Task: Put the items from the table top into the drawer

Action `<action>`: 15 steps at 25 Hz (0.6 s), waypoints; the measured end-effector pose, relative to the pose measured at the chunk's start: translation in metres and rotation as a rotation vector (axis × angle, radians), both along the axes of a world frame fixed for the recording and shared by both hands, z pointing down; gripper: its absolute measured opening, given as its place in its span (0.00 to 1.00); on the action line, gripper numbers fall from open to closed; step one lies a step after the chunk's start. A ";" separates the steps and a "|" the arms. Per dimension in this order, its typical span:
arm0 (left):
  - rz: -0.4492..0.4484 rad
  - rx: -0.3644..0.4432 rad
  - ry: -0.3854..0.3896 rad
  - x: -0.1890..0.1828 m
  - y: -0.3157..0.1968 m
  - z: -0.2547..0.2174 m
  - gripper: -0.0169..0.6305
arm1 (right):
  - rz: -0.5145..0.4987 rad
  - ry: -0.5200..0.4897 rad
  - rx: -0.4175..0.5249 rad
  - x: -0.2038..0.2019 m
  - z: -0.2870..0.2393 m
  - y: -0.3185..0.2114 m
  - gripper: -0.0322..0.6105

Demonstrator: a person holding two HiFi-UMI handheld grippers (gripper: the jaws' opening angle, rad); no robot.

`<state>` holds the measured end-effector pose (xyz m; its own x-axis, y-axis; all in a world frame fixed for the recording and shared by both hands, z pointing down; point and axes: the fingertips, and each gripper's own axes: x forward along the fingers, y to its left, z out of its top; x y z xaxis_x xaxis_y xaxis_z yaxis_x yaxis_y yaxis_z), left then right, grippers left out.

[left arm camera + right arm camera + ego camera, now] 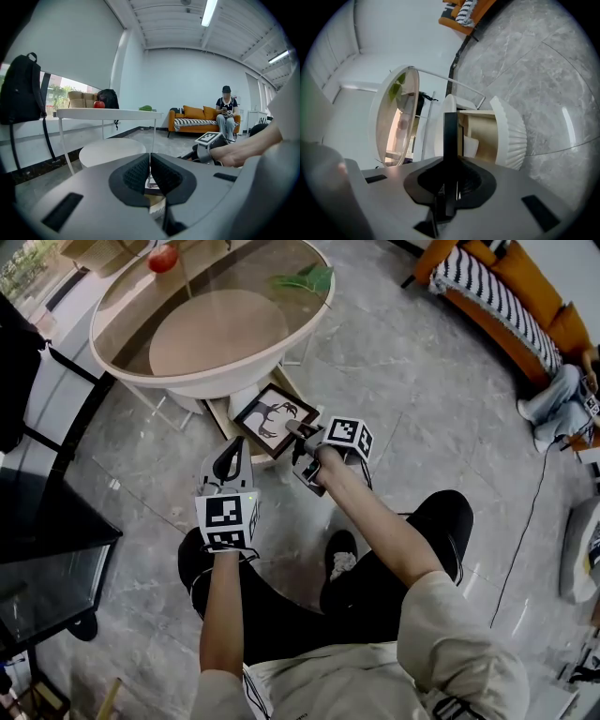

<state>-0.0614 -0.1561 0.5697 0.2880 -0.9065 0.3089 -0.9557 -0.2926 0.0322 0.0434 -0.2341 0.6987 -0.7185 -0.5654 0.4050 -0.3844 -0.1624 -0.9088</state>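
Note:
A dark picture frame [274,415] with a black-and-white print hangs flat over the open wooden drawer [218,416] under the round glass-topped table [211,381]. My right gripper [298,432] is shut on the frame's near edge. In the right gripper view the frame [450,131] shows edge-on as a black bar between the jaws, in front of the drawer's inside [483,136]. My left gripper [232,454] hovers just left of and nearer than the drawer, its pads [140,171] shut on nothing. A red apple [163,258] and a green leafy item [305,279] lie on the table top.
The drawer's ribbed white front [511,136] stands open toward me. A black low table [47,549] sits on the left, and a black backpack [21,89] hangs there. An orange sofa [511,296] with a seated person [226,117] is far right. My own legs fill the floor below.

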 end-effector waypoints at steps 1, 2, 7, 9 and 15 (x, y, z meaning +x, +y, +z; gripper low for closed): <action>-0.001 -0.001 -0.001 0.000 -0.001 0.001 0.06 | 0.016 -0.004 -0.008 -0.003 0.002 -0.004 0.16; -0.002 -0.001 -0.002 -0.001 -0.001 0.001 0.06 | 0.031 -0.008 -0.013 -0.005 0.004 -0.007 0.16; -0.011 -0.008 -0.005 -0.003 -0.003 0.006 0.06 | 0.087 -0.030 -0.031 -0.013 0.013 -0.021 0.16; -0.008 -0.005 -0.009 0.001 -0.007 0.007 0.06 | 0.096 -0.029 -0.036 -0.017 0.018 -0.032 0.16; -0.021 -0.010 -0.019 -0.002 -0.008 0.014 0.06 | 0.132 -0.119 -0.060 -0.036 0.038 -0.052 0.16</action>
<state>-0.0638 -0.1642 0.5834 0.2628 -0.9091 0.3233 -0.9621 -0.2722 0.0165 0.0073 -0.2862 0.7369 -0.6849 -0.6348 0.3577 -0.2467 -0.2599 -0.9336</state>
